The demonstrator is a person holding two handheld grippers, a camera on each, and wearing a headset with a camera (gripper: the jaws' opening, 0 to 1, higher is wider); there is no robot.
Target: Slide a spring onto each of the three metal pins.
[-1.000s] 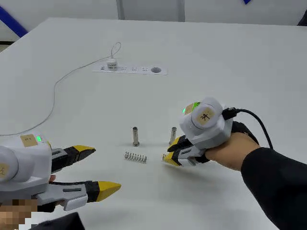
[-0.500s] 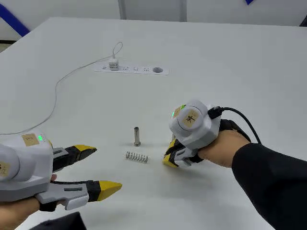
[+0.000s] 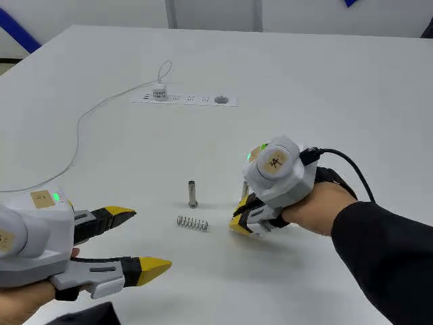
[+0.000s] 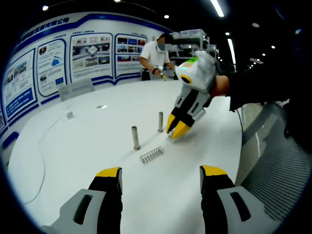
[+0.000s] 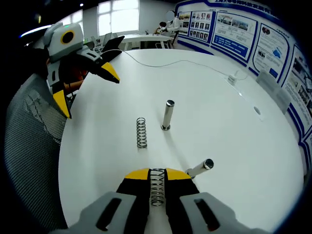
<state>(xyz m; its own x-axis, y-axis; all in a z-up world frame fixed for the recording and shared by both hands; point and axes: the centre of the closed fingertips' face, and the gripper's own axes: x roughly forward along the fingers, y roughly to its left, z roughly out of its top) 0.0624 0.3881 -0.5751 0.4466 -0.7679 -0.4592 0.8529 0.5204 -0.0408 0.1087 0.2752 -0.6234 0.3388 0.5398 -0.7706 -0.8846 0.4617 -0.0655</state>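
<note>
Two metal pins stand upright on the white table (image 3: 325,88): one pin (image 3: 193,193) in the open, the other pin (image 3: 244,191) half hidden behind my right gripper (image 3: 239,222). That gripper is shut on a spring (image 5: 157,185), with the near pin (image 5: 201,167) just beside its right jaw. A second spring (image 3: 192,223) lies flat in front of the left-hand pin (image 5: 167,115). My left gripper (image 3: 145,240) hovers open and empty at the lower left, well short of the loose spring (image 4: 151,154) and both pins (image 4: 135,138).
A white power strip (image 3: 196,99) with a plug (image 3: 160,92) and a long cable (image 3: 84,116) lies at the back of the table. A person (image 4: 155,56) stands beyond the far end. A mesh chair (image 5: 34,146) sits off the table's edge.
My right gripper with its spring shifted left, covering the near pin, then eased back right so the pin's top shows again. The left gripper and the loose spring stayed put.
</note>
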